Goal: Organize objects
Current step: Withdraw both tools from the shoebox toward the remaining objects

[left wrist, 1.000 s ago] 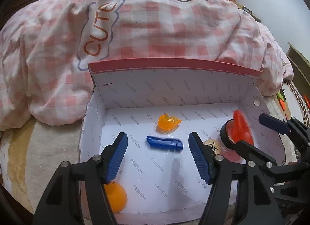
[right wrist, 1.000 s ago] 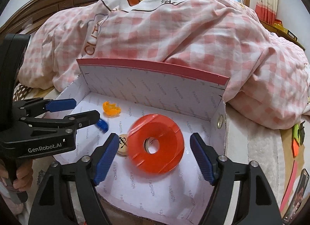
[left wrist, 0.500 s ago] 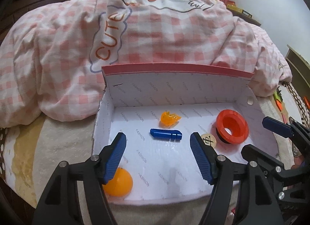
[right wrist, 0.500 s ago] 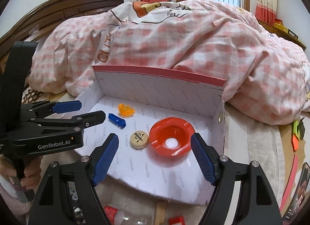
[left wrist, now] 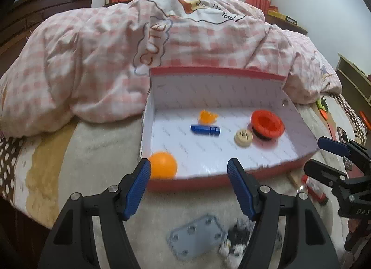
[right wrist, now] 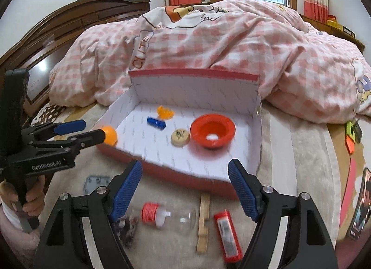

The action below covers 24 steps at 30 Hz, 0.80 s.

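Both sets of jaws are standing apart, empty; the bottle [right wrist: 169, 219] at six o'clock is looking light, slippery—grip its red neck.

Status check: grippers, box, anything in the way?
Left gripper and right gripper open, empty. Box holds five items; bottle, clip outside. Nothing blocking.
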Tool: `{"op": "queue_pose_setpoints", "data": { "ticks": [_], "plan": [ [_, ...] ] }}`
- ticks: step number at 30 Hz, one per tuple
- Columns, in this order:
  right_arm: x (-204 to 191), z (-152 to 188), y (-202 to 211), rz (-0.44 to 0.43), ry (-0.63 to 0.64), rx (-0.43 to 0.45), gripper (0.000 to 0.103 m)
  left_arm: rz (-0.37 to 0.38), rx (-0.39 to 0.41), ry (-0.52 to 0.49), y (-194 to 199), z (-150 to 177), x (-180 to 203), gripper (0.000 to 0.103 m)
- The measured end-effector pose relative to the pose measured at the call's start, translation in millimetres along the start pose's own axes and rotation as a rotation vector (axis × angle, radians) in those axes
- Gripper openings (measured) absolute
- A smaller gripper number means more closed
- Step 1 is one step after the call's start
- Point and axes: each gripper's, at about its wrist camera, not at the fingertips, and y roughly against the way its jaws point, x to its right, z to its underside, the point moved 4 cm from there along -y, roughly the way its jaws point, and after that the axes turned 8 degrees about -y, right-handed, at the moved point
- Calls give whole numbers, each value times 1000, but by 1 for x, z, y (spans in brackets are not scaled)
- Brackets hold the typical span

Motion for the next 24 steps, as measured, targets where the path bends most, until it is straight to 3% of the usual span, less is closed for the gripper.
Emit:
{"op": "queue_pose_setpoints", "data": {
  "ticks": [14, 19, 24],
  "plan": [
    [29, 64, 24, 137, 10, -43, 78, 22, -84, 4, 3, 59, 1, 69],
    [40, 76, 22, 144, -8, -77, 77, 23, -103, -16, 6, 74, 2, 69],
    [45, 81, 14, 141, -21, -111, 57, 32, -120, -30, 11, 90, -1, 69]
  ]
}}
